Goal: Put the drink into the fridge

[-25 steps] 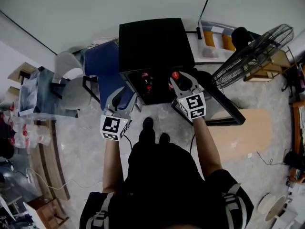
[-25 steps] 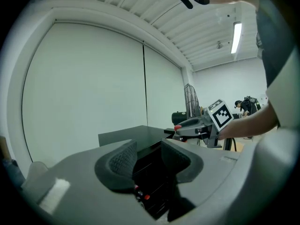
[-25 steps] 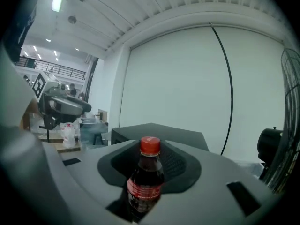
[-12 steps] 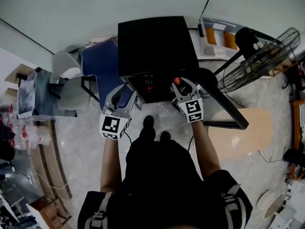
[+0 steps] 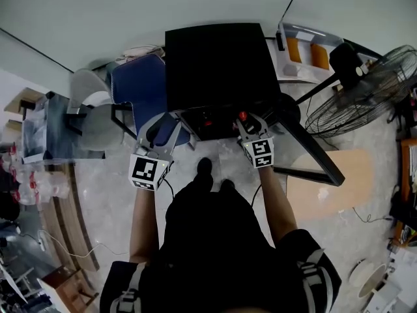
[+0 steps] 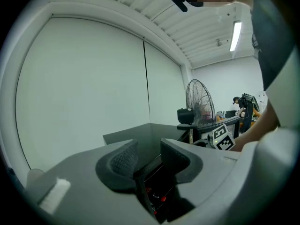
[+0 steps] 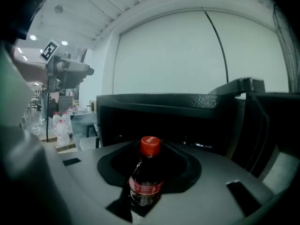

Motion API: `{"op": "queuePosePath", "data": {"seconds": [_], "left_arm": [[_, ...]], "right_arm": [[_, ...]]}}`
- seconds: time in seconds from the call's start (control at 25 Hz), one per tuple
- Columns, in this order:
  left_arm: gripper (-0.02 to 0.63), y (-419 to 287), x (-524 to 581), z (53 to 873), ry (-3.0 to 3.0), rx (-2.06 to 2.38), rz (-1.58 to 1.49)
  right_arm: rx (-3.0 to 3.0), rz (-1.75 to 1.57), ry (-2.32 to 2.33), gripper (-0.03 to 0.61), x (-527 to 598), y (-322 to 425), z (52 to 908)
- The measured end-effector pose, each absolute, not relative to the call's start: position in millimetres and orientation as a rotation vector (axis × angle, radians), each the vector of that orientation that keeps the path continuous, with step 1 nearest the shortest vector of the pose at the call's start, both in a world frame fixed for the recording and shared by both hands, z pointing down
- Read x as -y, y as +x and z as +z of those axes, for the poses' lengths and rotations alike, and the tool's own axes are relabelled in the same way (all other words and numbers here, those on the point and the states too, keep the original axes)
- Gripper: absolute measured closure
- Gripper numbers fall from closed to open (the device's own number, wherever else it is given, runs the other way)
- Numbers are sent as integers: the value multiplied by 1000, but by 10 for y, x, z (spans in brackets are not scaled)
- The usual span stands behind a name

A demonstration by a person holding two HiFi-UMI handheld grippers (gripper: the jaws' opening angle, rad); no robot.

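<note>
The drink is a dark cola bottle (image 7: 146, 177) with a red cap (image 5: 242, 117). It stands upright between the jaws of my right gripper (image 7: 149, 168), which is shut on it. That gripper (image 5: 246, 121) is just in front of the dark opening of the low black fridge (image 5: 215, 64), whose door (image 5: 306, 149) hangs open to the right. In the right gripper view the fridge's mouth (image 7: 164, 125) fills the middle, straight ahead. My left gripper (image 5: 159, 126) is at the fridge's front left corner, open, with nothing between its pads (image 6: 124, 158). Small red items show inside the fridge (image 6: 161, 198).
A blue chair (image 5: 140, 90) stands against the fridge's left side. A standing fan (image 5: 365, 90) and a white rack (image 5: 306, 47) are at the right. A table with several plastic bottles (image 5: 39, 129) is at the far left. A wooden board (image 5: 326, 188) lies on the floor under the door.
My right gripper has sunk with the bottle and now sits lower, at the fridge's opening. My left gripper has shifted a little to the left.
</note>
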State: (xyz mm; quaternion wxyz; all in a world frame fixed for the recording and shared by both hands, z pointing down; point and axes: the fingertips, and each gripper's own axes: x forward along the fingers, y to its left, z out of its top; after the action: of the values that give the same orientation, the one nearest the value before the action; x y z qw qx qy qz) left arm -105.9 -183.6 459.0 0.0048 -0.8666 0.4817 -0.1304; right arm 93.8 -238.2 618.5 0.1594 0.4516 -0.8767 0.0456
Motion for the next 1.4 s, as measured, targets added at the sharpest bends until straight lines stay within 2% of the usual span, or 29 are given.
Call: {"op": "queuePosePath", "data": {"seconds": [0.36, 0.96, 1.4], "left_arm": [[462, -1112, 2021, 4590, -2798, -1482, -324], [463, -1278, 2168, 4733, -2814, -1461, -385], [463, -1274, 2168, 4849, -2866, -1399, -437]], "right_arm": [[2435, 212, 1287, 445, 2553, 897, 6680], [2353, 269, 1309, 445, 3004, 756, 7313], [2303, 262, 1409, 443, 3315, 661, 7449]]}}
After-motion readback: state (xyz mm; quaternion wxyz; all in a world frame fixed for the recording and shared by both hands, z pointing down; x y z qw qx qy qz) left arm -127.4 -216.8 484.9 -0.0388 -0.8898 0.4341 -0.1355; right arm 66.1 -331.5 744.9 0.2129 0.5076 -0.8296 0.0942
